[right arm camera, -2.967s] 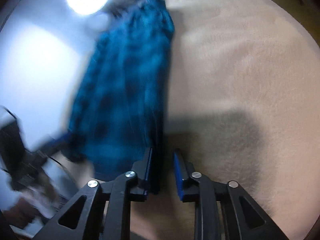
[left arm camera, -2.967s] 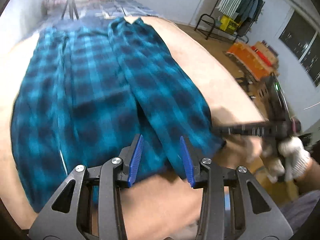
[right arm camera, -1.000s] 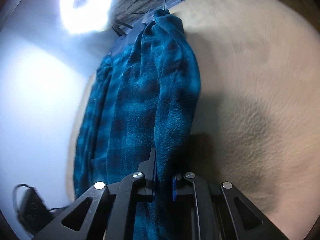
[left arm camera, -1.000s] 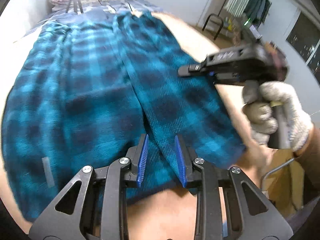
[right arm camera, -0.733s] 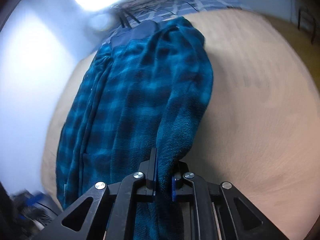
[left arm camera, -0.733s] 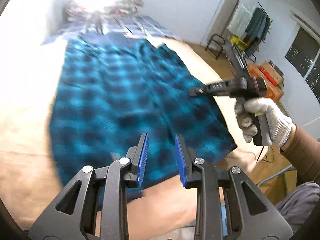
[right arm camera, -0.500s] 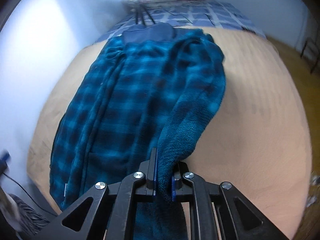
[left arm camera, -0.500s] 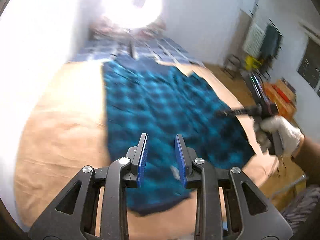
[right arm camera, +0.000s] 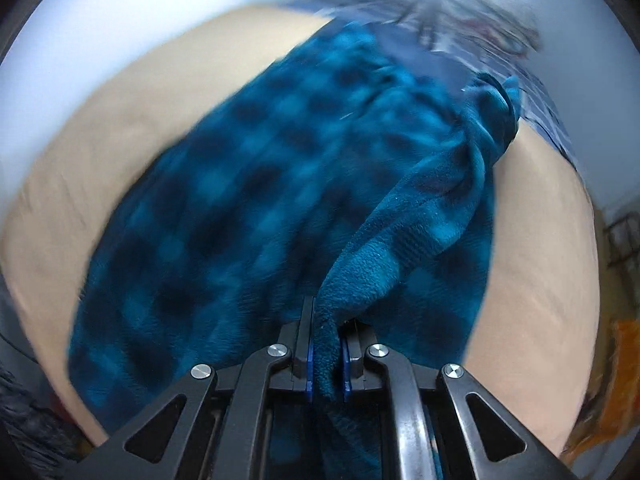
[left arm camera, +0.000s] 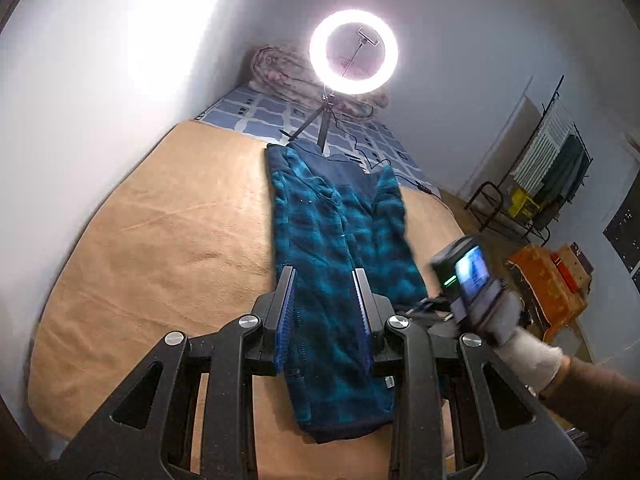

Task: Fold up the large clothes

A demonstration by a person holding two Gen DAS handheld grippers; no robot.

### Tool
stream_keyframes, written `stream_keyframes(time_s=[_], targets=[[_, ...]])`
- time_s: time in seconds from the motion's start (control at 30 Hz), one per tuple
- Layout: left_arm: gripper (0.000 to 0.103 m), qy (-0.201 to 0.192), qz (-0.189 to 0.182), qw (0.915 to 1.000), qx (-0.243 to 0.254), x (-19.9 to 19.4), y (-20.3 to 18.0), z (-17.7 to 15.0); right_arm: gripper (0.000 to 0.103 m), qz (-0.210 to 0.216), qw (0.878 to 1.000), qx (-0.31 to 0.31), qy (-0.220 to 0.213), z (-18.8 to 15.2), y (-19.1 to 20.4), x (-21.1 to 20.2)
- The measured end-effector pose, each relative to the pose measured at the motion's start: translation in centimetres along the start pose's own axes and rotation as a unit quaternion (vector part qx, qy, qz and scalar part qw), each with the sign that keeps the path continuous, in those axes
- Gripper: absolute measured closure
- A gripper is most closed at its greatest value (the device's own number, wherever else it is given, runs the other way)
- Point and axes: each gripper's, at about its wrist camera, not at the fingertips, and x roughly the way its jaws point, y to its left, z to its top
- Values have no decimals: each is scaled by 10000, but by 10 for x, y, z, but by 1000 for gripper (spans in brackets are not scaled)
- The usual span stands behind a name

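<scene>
A blue plaid fleece jacket (left arm camera: 340,240) lies lengthwise on the tan bed cover (left arm camera: 168,240), collar at the far end. My left gripper (left arm camera: 325,312) is open and empty, held high above the jacket's near half. My right gripper (right arm camera: 326,356) is shut on the cuff end of the jacket's sleeve (right arm camera: 400,232) and holds it lifted over the jacket body (right arm camera: 240,200). The right gripper and its gloved hand (left arm camera: 472,296) show at the jacket's right edge in the left wrist view.
A ring light on a tripod (left arm camera: 354,50) stands at the bed's far end on a blue checked sheet (left arm camera: 280,114), beside a rolled blanket (left arm camera: 280,72). A wall (left arm camera: 80,80) runs along the left. A clothes rack (left arm camera: 552,168) and orange boxes (left arm camera: 548,280) stand right.
My left gripper has risen and pulled back, so the whole bed shows. My right gripper has carried the held sleeve leftward over the jacket body.
</scene>
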Motion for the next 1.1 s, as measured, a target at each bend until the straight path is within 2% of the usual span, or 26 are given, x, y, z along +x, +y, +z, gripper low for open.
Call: stream_keyframes(time_s=[0.13,0.2,0.3,0.37,0.47,0.5,0.57,0.63,0.7,0.8,0.9,0.97,1.03,1.1], targets=[[76,26,41,10000,30,2,1,-1,95,-417,9972,-600,162,-10,30,20],[76,70,46,10000,15,5,1,-1,95,-416,9973,-582,135,-12,28,18],[76,148,36,9999,35,15,-4,0,85,-193,9990,-386,137,-12,17,10],[76,177,26,9998,67,19,-7,-1,77,172,9995,-240,114,-16,9,-4],[76,209,29,9996,177,23,-13,-4,74,1063,9941,92,-179,-31,-11,-38],[76,234,15,9995,199,25,-14,-4,74,1557,9867,305,-360,-41,-25,-58],[76,311,-21,9993,213,28,-15,-7,73,2019,9746,655,-709,-57,-50,-85],[76,379,-36,9990,215,31,-15,-9,73,2122,9660,1016,-1071,-73,-75,-104],[76,428,-46,9988,232,33,-16,-12,73,2016,9593,1503,-1281,-89,-108,-110],[76,461,-50,9985,277,34,-21,-15,74,1972,9473,2274,-1099,-109,-148,-89],[76,506,-69,9982,320,37,-25,-17,74,1900,9471,2479,-735,-122,-160,-63],[76,556,-65,9979,324,40,-27,-19,75,2258,9406,2480,-522,-124,-155,-46],[76,616,-60,9977,291,43,-26,-19,75,2725,9331,2317,-365,-126,-129,-37],[76,667,-68,9974,256,47,-26,-20,75,3067,9333,1856,-202,-124,-93,-33]])
